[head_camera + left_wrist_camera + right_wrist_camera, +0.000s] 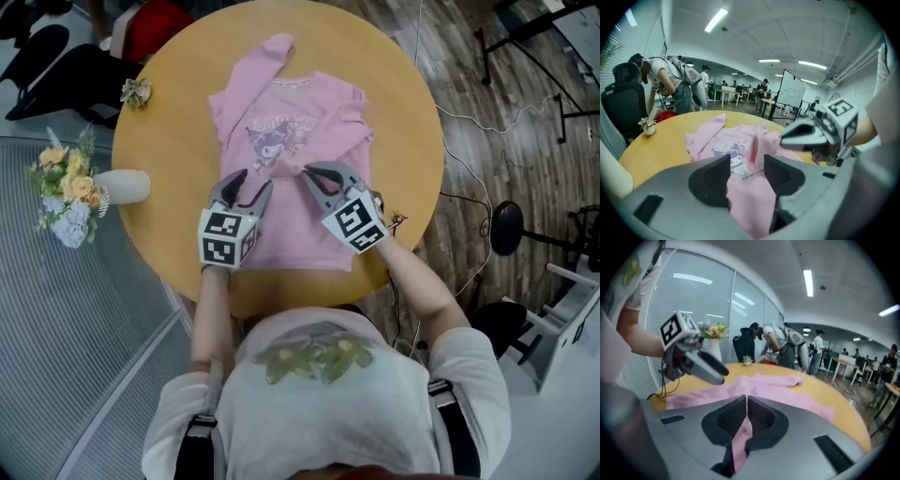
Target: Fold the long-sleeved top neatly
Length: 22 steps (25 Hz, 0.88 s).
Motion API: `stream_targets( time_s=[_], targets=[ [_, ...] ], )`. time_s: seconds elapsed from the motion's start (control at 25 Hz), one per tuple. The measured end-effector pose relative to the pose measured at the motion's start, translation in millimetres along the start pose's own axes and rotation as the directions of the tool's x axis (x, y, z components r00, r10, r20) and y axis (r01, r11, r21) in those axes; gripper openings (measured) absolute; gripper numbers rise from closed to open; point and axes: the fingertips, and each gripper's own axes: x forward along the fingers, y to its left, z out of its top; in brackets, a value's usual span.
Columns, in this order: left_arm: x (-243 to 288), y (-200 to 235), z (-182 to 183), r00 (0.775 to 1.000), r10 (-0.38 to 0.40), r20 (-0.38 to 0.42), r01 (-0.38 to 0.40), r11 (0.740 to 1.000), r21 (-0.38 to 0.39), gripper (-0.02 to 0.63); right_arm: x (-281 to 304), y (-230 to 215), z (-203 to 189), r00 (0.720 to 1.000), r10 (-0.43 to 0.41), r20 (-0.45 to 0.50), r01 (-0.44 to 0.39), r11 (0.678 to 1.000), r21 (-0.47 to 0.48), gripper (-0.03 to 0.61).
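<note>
A pink long-sleeved top [281, 141] with a cartoon print lies spread on the round wooden table [169, 141]. One sleeve stretches toward the far edge; the other is drawn diagonally across the chest. My right gripper [314, 175] is shut on the end of that sleeve [743, 437], a pink strip pinched between its pads above the middle of the top. My left gripper [249, 190] hovers beside it over the top's lower left part, jaws wide apart; the fabric [726, 145] shows through the gap, and the pads do not press on it.
A white vase of yellow flowers [94, 187] lies at the table's left edge, and a small flower ornament [137, 91] sits at the far left. Black chairs stand beyond the table; a stool [506, 228] and cables are on the floor at right. People stand in the background.
</note>
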Motion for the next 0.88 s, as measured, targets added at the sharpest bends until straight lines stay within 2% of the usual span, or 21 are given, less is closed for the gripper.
stream_targets(
  time_s=[0.08,0.2,0.36,0.44,0.56,0.68,0.76,0.84,0.88],
  targets=[
    [-7,-4,-14,1.000,-0.004,-0.018,0.003,1.000,-0.020,0.213,22,45,-46,0.992,0.036,-0.118,-0.028,0.998,0.064,0.023],
    [-11,-8,-41,0.997,-0.016,-0.070,0.011,0.997,-0.079,0.213,33,80,-87,0.972,0.036,-0.233,-0.002,0.989,0.148,0.023],
    [-10,-16,-75,0.991,-0.050,-0.128,0.025,0.982,-0.186,0.213,15,81,-84,0.977,0.020,-0.213,0.032,0.971,0.238,0.029],
    [-7,-24,-88,0.987,-0.069,-0.146,0.036,0.975,-0.218,0.213,5,78,-82,0.977,0.031,-0.209,0.027,0.962,0.270,0.060],
    [1,-33,-95,0.985,-0.098,-0.140,0.056,0.960,-0.274,0.213,-6,72,-85,0.975,0.038,-0.221,0.033,0.952,0.305,0.098],
    [15,-43,-90,0.982,-0.148,-0.113,0.099,0.927,-0.362,0.213,-10,72,-89,0.975,0.031,-0.220,0.044,0.943,0.330,0.104],
    [22,-49,-86,0.977,-0.190,-0.097,0.133,0.898,-0.420,0.213,-14,80,-92,0.971,0.072,-0.229,0.012,0.939,0.344,0.107],
    [25,-55,-84,0.970,-0.224,-0.092,0.160,0.876,-0.455,0.213,-17,97,-97,0.951,0.176,-0.253,-0.077,0.931,0.357,0.110],
    [26,-58,-85,0.966,-0.239,-0.098,0.170,0.873,-0.456,0.213,-19,106,-101,0.937,0.227,-0.267,-0.122,0.926,0.357,0.112]
  ],
)
